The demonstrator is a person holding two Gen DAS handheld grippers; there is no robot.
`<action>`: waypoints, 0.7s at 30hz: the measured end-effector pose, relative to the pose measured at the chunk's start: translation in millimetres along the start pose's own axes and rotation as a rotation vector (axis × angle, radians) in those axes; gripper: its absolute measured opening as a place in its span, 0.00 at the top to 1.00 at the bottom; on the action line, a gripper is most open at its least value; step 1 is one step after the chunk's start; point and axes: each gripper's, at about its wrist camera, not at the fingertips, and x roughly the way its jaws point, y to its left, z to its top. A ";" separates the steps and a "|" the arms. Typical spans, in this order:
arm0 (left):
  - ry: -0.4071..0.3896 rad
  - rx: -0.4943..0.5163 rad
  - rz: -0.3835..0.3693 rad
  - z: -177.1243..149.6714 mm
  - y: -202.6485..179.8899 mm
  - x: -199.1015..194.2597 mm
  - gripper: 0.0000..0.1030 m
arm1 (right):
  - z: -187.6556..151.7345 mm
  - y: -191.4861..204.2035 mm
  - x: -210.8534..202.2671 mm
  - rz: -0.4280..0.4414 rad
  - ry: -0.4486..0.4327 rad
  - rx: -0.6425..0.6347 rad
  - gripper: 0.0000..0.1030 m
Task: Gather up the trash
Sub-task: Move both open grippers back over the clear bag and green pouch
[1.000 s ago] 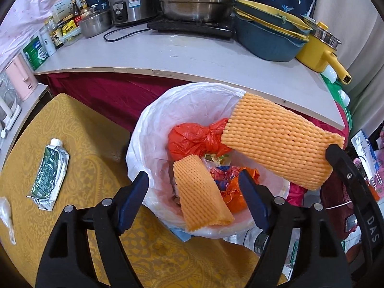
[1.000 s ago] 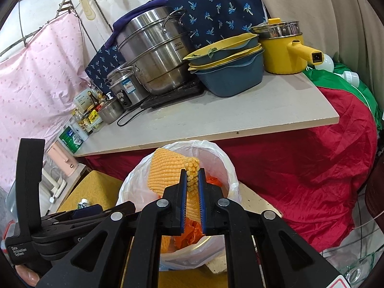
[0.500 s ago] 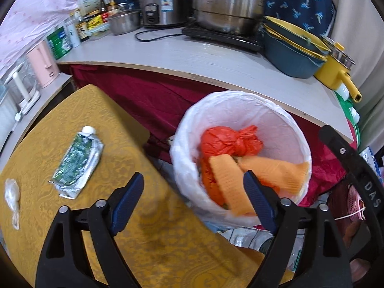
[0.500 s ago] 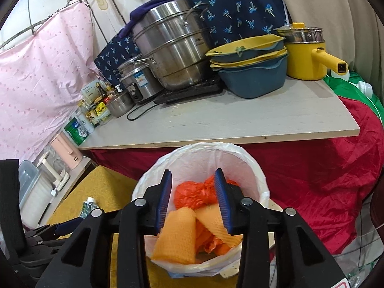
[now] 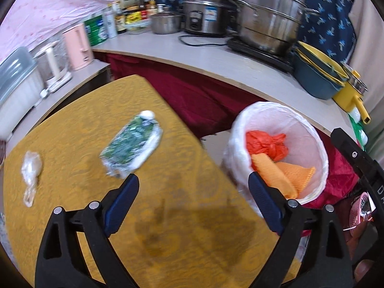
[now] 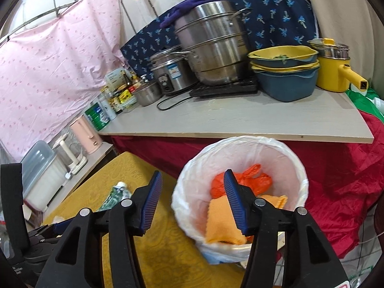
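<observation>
Left wrist view: left gripper [image 5: 193, 187] hangs over the yellow desk [image 5: 168, 228], jaws spread wide, nothing between them; they have just been opening further. Next trash is the pouch [image 5: 131, 147], green print with silvery edges and a white cap at its far end, lying flat on the desk just ahead of the left jaw. It looks squashed and near empty, so judged light, soft and crinkly, its foil skin likely slippery. Best hold is probably across the narrow middle or at the stiffer cap neck, pinching down to the desk since it lies so flat. Further left lies a wrapper [image 5: 30, 171], clear, twisted plastic, apart from the pouch; blurred, so I can't say if anything is inside. Judged featherweight and limp; pinch the bunched knot. The bin [image 5: 309, 129], white liner, stands off the desk's right edge and holds an orange bag [image 5: 265, 142] and two foam nets [image 5: 285, 175].

Right wrist view: right gripper [image 6: 192, 200] is above the bin rim, released, jaws parted and empty; they have just been opening, the nets lying loose in the bin below. The pouch [image 6: 115, 195] shows only partly behind the left jaw, on the desk. Pots and bowls crowd the counter [image 6: 240, 122] behind.
</observation>
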 end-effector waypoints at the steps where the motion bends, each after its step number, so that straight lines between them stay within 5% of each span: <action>1: -0.002 -0.011 0.009 -2.4 8.8 -2.8 0.13 | -2.5 8.1 -0.3 0.010 0.005 -0.009 0.45; 21: 0.027 -0.331 0.211 -72.7 210.0 -30.8 0.09 | -73.5 145.7 29.4 0.164 0.168 -0.161 0.38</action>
